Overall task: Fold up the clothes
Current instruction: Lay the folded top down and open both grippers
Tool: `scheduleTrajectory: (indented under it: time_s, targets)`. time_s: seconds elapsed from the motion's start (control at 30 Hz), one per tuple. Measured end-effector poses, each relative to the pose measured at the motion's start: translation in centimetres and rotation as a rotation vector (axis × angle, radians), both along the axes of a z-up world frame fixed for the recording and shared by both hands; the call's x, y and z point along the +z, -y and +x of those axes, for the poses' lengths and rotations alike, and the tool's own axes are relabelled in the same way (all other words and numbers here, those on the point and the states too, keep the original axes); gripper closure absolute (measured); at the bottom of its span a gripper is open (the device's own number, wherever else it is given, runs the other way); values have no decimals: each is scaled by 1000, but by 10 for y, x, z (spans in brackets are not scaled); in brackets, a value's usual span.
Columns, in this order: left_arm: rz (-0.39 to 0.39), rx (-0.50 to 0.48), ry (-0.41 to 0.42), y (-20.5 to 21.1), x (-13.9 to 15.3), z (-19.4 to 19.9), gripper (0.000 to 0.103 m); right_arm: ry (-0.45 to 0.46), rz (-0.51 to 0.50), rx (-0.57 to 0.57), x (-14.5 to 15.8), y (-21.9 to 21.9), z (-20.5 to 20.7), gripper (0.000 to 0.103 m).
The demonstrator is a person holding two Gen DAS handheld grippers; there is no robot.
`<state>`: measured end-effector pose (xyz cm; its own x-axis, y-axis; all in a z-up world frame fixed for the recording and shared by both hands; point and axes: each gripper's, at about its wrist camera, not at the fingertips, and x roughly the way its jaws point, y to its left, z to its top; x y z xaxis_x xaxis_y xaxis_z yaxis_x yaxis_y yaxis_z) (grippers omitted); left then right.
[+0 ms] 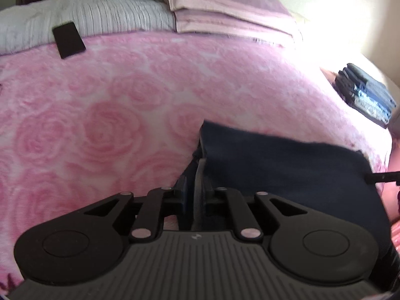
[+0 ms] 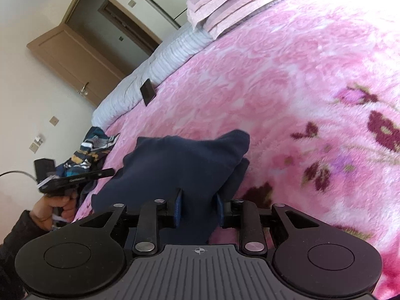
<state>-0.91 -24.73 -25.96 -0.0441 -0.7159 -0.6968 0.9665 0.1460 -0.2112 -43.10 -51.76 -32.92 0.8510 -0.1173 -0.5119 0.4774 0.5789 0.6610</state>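
From the left wrist view, the left gripper (image 1: 193,175) has its jaws clenched on the left edge of the navy garment (image 1: 282,167), a fold of dark cloth pinched between the two pads. The garment lies on the pink rose-patterned blanket (image 1: 125,115) covering the bed, spreading away to the right of the jaws. At its far right edge the tip of the right gripper (image 1: 382,177) pokes in from the frame border. A black phone (image 1: 68,40) rests where the blanket meets the white ribbed bedding (image 1: 100,20), beside a stack of folded pink linens (image 1: 225,7). Well off to the right sits a pile of folded dark clothes (image 1: 365,95) (blurred, so the items cannot be told apart).

From the right wrist view, the right gripper (image 2: 198,206) grasps the garment (image 2: 180,165) too, its blue pads closed around a bunched band of cloth. The left gripper (image 2: 75,178) shows at the garment's far side, held by the person's left hand (image 2: 53,207). Behind it lies a heap of patterned clothes (image 2: 92,152) at the bed's edge. A brown door (image 2: 72,57) stands open beyond.
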Motion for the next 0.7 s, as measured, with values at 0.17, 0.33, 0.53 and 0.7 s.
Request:
scheduleTrajectory:
  time_s: [0.17, 0.33, 0.53, 0.7]
  targets:
    - [-21, -108, -16, 22, 5, -34, 95, 57, 58, -60, 0, 8, -3, 70]
    - [-32, -236, -39, 52, 5, -72, 95, 141, 213, -138, -15, 30, 0, 44]
    - [-2, -376, -40, 98, -5, -108, 95, 154, 156, -113, -12, 44, 14, 98]
    - [68, -386, 22, 120, -29, -121, 95, 136, 53, -70, -19, 51, 17, 98]
